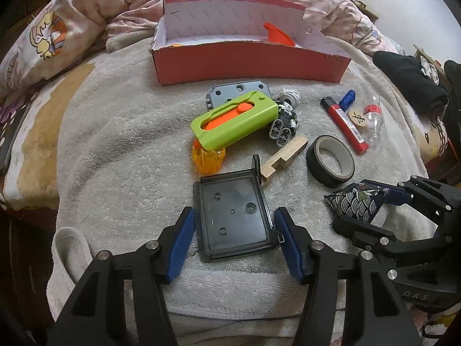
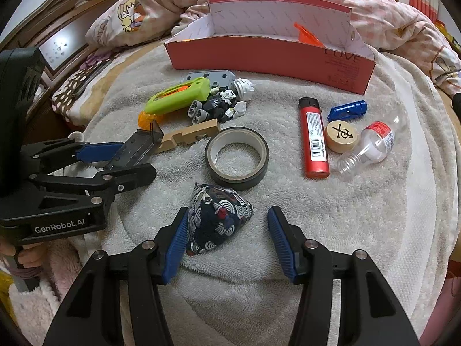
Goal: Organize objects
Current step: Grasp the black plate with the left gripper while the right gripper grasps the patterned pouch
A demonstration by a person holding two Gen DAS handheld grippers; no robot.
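On the grey towel (image 1: 121, 144), both grippers sit over their picks, so this looks like the grasp step. The left gripper (image 1: 234, 239) straddles the dark plastic case (image 1: 233, 219): its blue pads are right at the case's two long edges, but I can't tell whether they press yet (no visible bite). The right gripper (image 2: 226, 239) stands open around the patterned beanbag (image 2: 217, 216); the left pad touches the cloth, the right pad is clear of it. The red box (image 2: 270, 57), the likely drop spot, stands at the far edge of the towel and already holds an orange piece (image 2: 306, 34). Tape roll (image 2: 237, 157), lighter (image 2: 315, 141), wooden block (image 2: 187, 137) and green cutter (image 2: 178, 96) lie between grippers and box.

Next, I'd judge: close fully, lift clear of the clutter, then carry over the box's front wall.
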